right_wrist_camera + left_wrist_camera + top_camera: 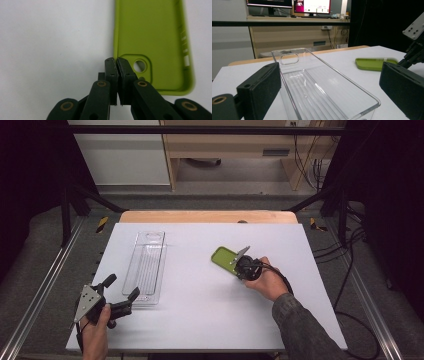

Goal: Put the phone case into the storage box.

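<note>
Right gripper (117,62) had its jaws pressed together on the side wall of the green phone case (152,42), pinching the rim near the corner with the camera hole. That case lay open side up on the white desk (200,320), right of the middle, well apart from the clear plastic tray (147,267) that stood toward the left. Left gripper (122,292) rested near the tray's closest end with its jaws spread wide and nothing between them; in the left gripper view the tray (322,92) sat empty just ahead of those jaws.

I judged the step in hand to be the grasp on the case, just completed, with the lift not yet begun. The next move would call for raising the case without letting the thin, soft rim slip, then carrying it leftward over the tray, probably to set it inside.
</note>
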The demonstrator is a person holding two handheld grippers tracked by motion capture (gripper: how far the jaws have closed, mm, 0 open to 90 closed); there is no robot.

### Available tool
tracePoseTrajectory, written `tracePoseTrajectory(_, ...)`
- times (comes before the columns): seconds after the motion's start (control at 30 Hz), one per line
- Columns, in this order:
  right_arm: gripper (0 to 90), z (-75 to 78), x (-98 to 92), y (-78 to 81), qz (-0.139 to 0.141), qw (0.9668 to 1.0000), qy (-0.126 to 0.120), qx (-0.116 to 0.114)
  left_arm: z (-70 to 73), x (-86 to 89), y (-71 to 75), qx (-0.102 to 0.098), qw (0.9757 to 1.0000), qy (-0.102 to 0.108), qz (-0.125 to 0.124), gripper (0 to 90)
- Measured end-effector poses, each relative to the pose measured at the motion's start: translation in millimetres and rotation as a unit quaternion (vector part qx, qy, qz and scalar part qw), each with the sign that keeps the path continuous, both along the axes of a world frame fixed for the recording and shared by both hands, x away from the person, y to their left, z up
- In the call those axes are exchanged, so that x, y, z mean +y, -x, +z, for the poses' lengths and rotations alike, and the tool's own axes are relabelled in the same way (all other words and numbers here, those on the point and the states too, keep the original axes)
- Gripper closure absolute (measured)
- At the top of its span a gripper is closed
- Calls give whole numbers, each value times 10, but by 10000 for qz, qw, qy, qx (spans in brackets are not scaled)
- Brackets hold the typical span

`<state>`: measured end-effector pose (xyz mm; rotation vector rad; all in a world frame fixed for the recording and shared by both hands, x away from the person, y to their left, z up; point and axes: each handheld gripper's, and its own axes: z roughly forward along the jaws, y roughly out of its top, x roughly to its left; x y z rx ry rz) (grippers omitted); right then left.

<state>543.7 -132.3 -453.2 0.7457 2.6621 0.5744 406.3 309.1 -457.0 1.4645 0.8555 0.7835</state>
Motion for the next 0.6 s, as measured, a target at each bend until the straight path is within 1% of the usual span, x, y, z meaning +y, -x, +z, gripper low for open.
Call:
tracePoseTrajectory(0.03, 878, 32, -3, 25, 3, 10000, -38, -66, -2, -4, -11, -33, 10000, 15, -46, 37)
tracePoseTrajectory(0.07, 878, 56, -4, 45, 47, 9999, -59, -140, -4, -3, -4, 16, 10000, 11, 0, 37)
tracePoseTrajectory(0.1, 878, 73, -1, 68, 63, 9998, -40, -187, -3, -9, -11, -18, 10000, 18, -48, 37)
tracePoseTrajectory(0.13, 878, 83, 4, 90, 88, 9998, -31, -182, -1, -9, 0, 19, 10000, 6, -2, 37)
tracePoseTrajectory(0.17, 878, 88, 12, 114, 114, 9998, -38, -185, 4, -10, 4, 4, 10000, -8, -4, 37)
tracePoseTrajectory(0.23, 877, 109, 34, 170, 209, 9994, 32, -269, 9, -12, -3, -50, 10000, -23, -49, 37)
tracePoseTrajectory(0.27, 878, 121, 45, 204, 229, 9993, 49, -292, 7, -11, 5, 8, 10000, -29, -1, 37)
tracePoseTrajectory(0.3, 878, 131, 52, 232, 276, 9990, 52, -346, 5, -12, -6, -14, 10000, -41, -49, 37)
tracePoseTrajectory(0.33, 878, 143, 61, 264, 278, 9989, 53, -362, 3, -11, 1, 43, 10000, -71, 1, 37)
tracePoseTrajectory(0.37, 878, 153, 62, 282, 336, 9986, 77, -405, 5, -16, -11, -2, 9999, -104, -45, 38)
tracePoseTrajectory(0.4, 878, 163, 65, 308, 326, 9986, 78, -408, 8, -18, 0, 51, 9998, -171, 5, 37)
tracePoseTrajectory(0.47, 878, 185, 59, 348, 359, 9982, 86, -471, 22, -30, 5, 51, 9996, -289, 11, 37)
tracePoseTrajectory(0.57, 878, 211, 51, 415, 332, 9982, 29, -507, 48, -57, 22, 70, 9990, -436, 27, 34)
tracePoseTrajectory(0.6, 878, 219, 46, 433, 377, 9979, 39, -529, 60, -71, 24, 80, 9986, -518, 31, 34)
